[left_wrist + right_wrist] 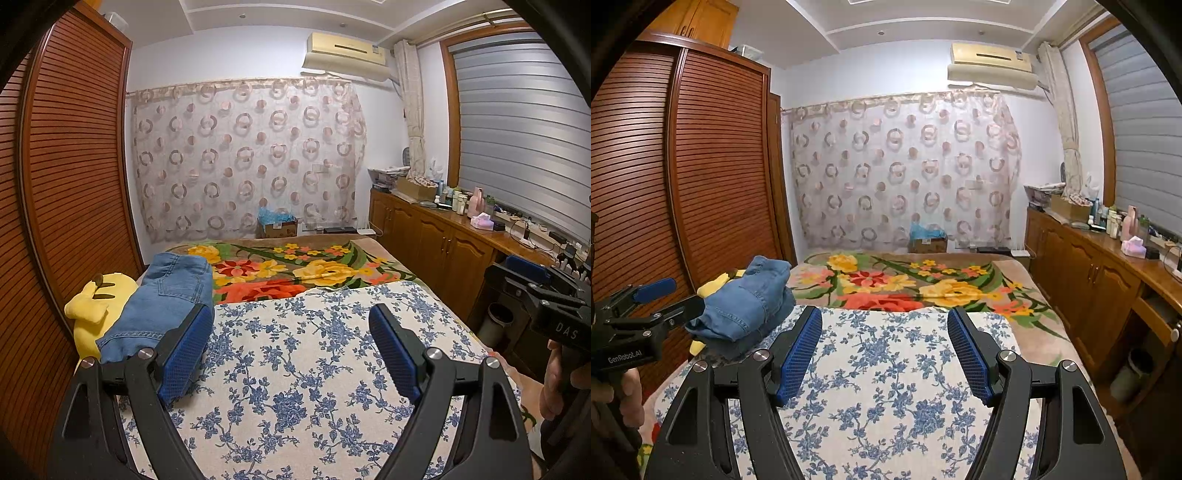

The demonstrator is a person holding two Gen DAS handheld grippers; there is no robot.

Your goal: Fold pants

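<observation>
Blue denim pants (168, 295) lie folded in a stack at the left edge of the bed, resting partly on a yellow plush toy (98, 306). They also show in the right wrist view (750, 301). My left gripper (291, 321) is open and empty above the blue-flowered white cloth (295, 369), just right of the pants. My right gripper (884, 325) is open and empty over the same cloth (886, 387). The left gripper also shows at the left in the right wrist view (665, 299), and the right gripper at the right in the left wrist view (517, 273).
A bright floral blanket (295, 269) covers the far half of the bed. A slatted wooden wardrobe (74, 184) stands on the left. A wooden cabinet (436, 236) with bottles and clutter runs along the right. A bin (498, 321) stands beside the bed.
</observation>
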